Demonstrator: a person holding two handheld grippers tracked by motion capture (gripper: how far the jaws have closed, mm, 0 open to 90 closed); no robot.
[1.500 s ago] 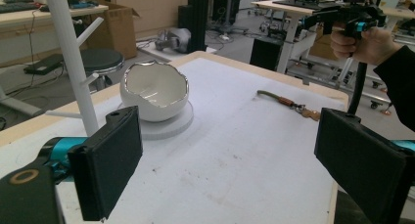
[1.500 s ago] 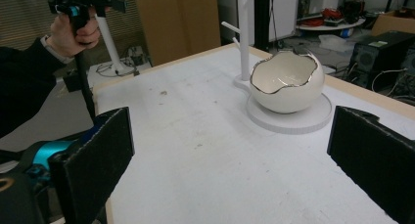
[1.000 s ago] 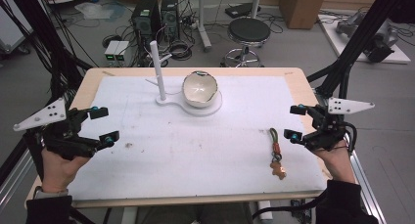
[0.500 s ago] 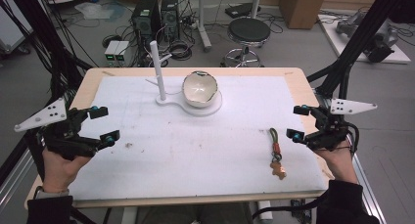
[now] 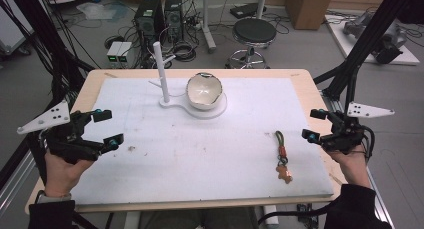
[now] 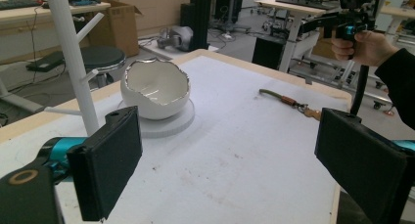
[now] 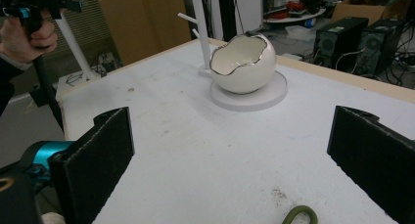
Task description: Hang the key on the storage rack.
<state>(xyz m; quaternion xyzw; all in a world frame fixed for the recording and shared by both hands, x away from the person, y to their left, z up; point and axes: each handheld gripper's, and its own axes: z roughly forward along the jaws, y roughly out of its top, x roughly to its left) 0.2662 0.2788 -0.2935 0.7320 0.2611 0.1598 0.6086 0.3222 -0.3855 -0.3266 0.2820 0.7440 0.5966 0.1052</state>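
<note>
A white egg-shaped bowl (image 5: 204, 90) with a jagged silver rim sits on a round white base (image 5: 212, 110) at the back middle of the mat. A white pegged post (image 5: 161, 71) rises from that base. A keychain (image 5: 282, 156) with a green loop, an orange cord and a small brown charm lies on the mat at the right. My left gripper (image 5: 111, 127) hovers open over the mat's left edge, holding nothing. My right gripper (image 5: 311, 124) is open at the table's right edge, a little right of the keychain. Between the left gripper's (image 6: 227, 170) jaws I see the bowl (image 6: 155, 89) and keychain (image 6: 291, 102). Past the right gripper (image 7: 230, 170) stands the bowl (image 7: 242, 65).
A white mat (image 5: 210, 159) covers most of the wooden table (image 5: 305, 84). Black frame poles (image 5: 360, 49) rise at both sides of the table. Beyond the far edge are a stool (image 5: 254, 33), computer towers (image 5: 160, 16) and cables on the floor.
My right gripper has drifted slightly to the right, toward the table's edge. The left gripper, bowl and keychain stay where they were.
</note>
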